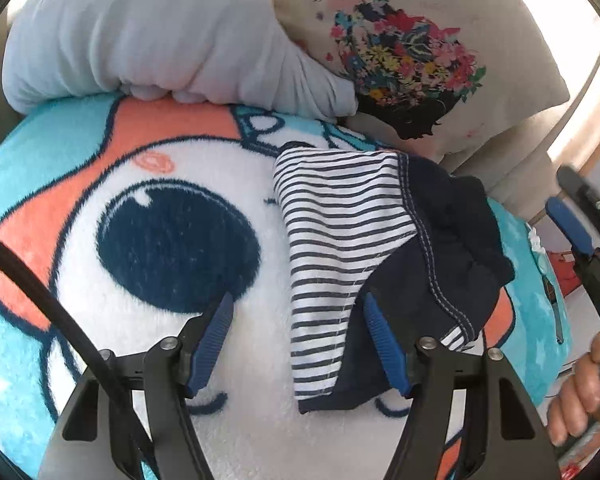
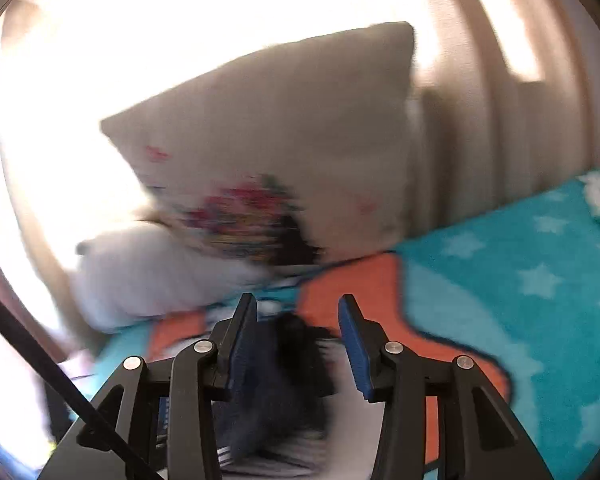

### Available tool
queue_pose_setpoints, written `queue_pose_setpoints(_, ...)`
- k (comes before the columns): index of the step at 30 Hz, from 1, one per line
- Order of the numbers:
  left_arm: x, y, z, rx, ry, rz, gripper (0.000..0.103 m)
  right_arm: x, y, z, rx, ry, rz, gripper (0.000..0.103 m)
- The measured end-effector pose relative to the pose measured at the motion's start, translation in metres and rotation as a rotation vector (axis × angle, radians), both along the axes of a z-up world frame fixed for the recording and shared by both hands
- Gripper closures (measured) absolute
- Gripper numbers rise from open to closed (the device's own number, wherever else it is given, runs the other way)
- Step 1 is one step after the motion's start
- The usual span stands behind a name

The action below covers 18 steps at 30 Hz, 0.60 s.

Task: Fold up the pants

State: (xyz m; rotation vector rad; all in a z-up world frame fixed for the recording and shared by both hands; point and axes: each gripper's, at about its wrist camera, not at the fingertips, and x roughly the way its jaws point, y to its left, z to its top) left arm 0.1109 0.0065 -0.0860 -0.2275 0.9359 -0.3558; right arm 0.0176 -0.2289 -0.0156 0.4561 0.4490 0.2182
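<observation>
The pants point(image 1: 372, 264) are small, navy with a white-and-navy striped lining, and lie bunched and partly turned inside out on a cartoon blanket point(image 1: 148, 184). My left gripper point(image 1: 298, 304) is open just above the blanket, its right finger over the pants' near edge. My right gripper point(image 2: 298, 312) is open; the dark pants point(image 2: 284, 384) show blurred between and below its fingers. The right gripper also shows at the right edge of the left wrist view point(image 1: 580, 232), held by a hand point(image 1: 580, 392).
A white pillow point(image 1: 140, 36) and a beige cushion with a floral print point(image 1: 416, 52) lie at the blanket's far side. The cushion point(image 2: 284, 152) also fills the right wrist view, with turquoise starred blanket point(image 2: 520, 280) to the right.
</observation>
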Motion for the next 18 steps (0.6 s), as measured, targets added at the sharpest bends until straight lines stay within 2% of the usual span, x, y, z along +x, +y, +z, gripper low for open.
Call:
queue_pose_setpoints(1, 0.0, -0.001, 0.0, 0.001, 0.0, 0.001, 0.036, 0.007, 0.004, -0.002, 0.035, 0.025, 0.089, 0.055)
queue_pose_setpoints(3, 0.001, -0.002, -0.003, 0.002, 0.007, 0.007, 0.036, 0.026, 0.009, -0.018, 0.089, 0.116, 0.182, 0.055)
queue_pose_setpoints(7, 0.0, -0.001, -0.003, 0.008, 0.005, 0.013, 0.036, 0.06, 0.008, -0.065, 0.111, 0.287, 0.141, 0.055)
queue_pose_setpoints(9, -0.001, -0.002, 0.0, 0.021, 0.0, 0.009, 0.036, 0.067, 0.002, -0.068, 0.149, 0.303, 0.143, 0.055)
queue_pose_setpoints(10, -0.001, -0.002, 0.002, 0.03, -0.006, 0.012, 0.036, 0.067, 0.003, -0.06, 0.134, 0.304, 0.148, 0.055)
queue_pose_setpoints(13, -0.004, -0.001, 0.023, 0.05, -0.06, 0.028, 0.036, 0.062, 0.009, -0.014, 0.016, 0.217, 0.148, 0.054)
queue_pose_setpoints(15, -0.002, -0.004, 0.051, 0.069, -0.123, 0.032, 0.036, 0.063, 0.008, 0.02, -0.039, 0.159, 0.132, 0.053)
queue_pose_setpoints(18, -0.01, -0.004, 0.096, 0.079, -0.246, 0.056, 0.032, 0.061, 0.0, 0.058, -0.04, 0.088, 0.082, 0.049)
